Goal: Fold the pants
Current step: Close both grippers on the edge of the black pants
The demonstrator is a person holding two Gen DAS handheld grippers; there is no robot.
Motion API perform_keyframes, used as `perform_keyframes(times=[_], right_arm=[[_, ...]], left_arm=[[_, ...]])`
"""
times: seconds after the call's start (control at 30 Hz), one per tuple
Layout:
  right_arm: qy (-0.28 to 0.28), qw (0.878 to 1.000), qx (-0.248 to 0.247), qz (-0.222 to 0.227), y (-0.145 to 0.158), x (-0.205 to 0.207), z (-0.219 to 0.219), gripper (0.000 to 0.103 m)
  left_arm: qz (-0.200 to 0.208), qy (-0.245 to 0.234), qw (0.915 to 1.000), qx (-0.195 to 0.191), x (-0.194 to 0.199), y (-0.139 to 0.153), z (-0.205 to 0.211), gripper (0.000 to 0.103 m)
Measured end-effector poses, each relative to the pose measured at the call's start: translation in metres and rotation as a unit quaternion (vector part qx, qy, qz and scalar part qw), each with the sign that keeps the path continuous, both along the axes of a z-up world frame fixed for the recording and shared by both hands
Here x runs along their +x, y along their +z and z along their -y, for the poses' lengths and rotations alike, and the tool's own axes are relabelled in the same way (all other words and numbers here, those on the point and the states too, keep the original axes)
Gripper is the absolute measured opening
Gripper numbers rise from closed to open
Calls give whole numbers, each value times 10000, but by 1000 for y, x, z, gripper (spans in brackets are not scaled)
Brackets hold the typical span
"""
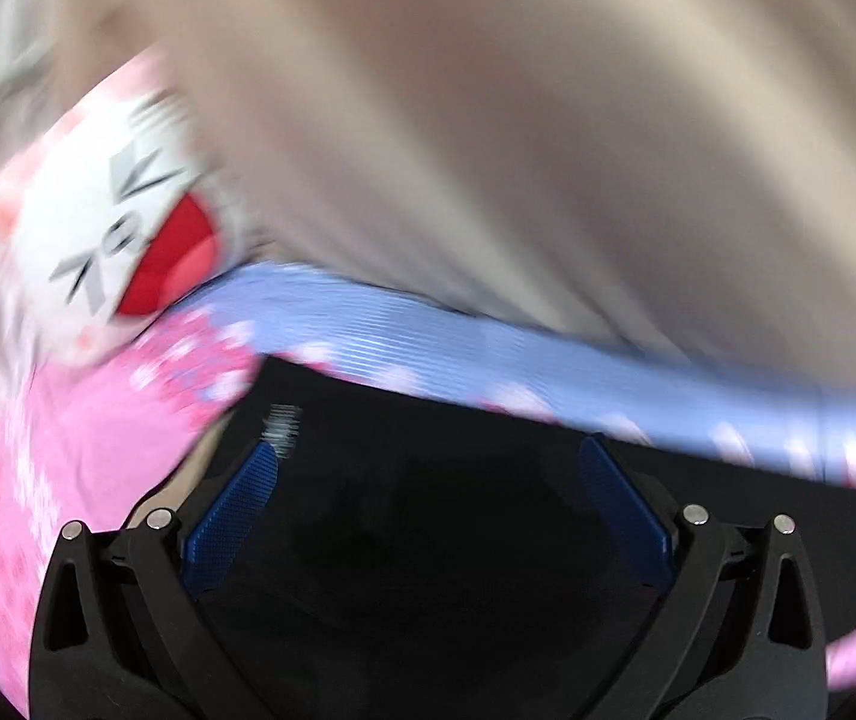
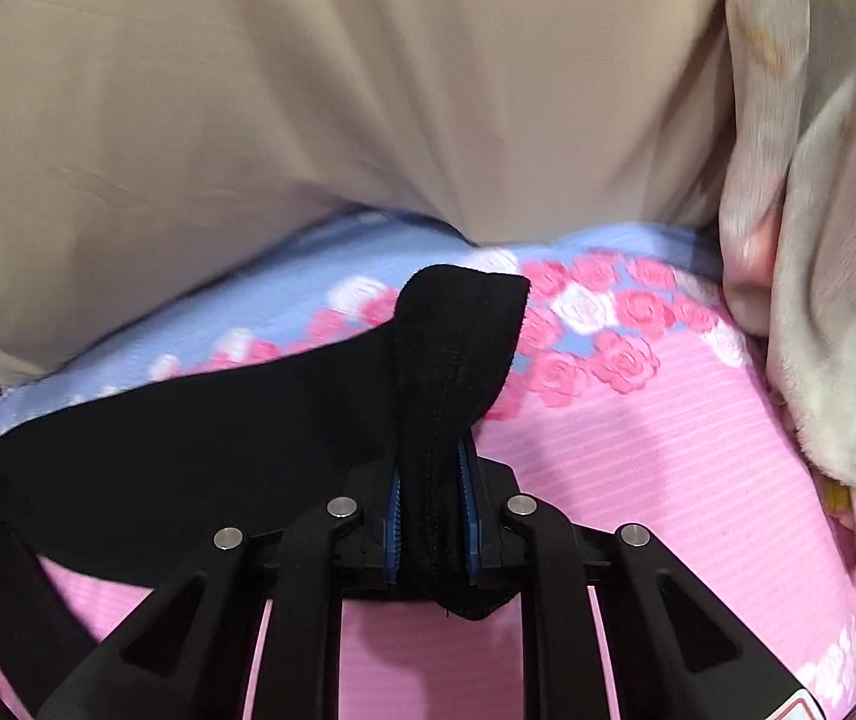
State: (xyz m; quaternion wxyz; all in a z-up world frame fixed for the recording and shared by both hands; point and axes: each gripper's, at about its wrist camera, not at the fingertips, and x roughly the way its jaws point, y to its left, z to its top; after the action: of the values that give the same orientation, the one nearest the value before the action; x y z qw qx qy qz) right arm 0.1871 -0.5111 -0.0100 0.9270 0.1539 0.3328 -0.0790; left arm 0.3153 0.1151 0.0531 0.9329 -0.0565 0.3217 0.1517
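In the left wrist view, heavily smeared by motion, the left gripper (image 1: 428, 498) hangs with its blue pads (image 1: 230, 522) spread wide and nothing between them, poised low over the black pants (image 1: 428, 540), which lie flat on a pink and blue floral bedspread (image 1: 98, 450); a white cartoon cushion (image 1: 116, 228) and a beige backdrop (image 1: 518, 120) fill the rest. In the right wrist view, the right gripper (image 2: 431, 516) is pressed together on a bunched hem or edge of the pants (image 2: 188, 450), a tuft of cloth standing up past the fingertips while the rest trails off left across the bedspread (image 2: 638, 450), near a grey plush blanket (image 2: 836, 300). This looks like the start of a fold: the free left gripper probably needs to close on a matching edge so both can carry the cloth over evenly.
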Motion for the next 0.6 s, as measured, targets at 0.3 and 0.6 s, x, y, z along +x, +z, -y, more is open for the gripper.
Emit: perform_keyframes(times=[0.3,0.6], right_arm=[[10,9993,-357,63,29,-8,-41,15],[-52,9988,-482,-94,27,0,-58,15]], left_arm=[[-187,1177,9907,-654,31,-27,-124,94],[-829,1392,9836,-796,93,-69,-163,92]])
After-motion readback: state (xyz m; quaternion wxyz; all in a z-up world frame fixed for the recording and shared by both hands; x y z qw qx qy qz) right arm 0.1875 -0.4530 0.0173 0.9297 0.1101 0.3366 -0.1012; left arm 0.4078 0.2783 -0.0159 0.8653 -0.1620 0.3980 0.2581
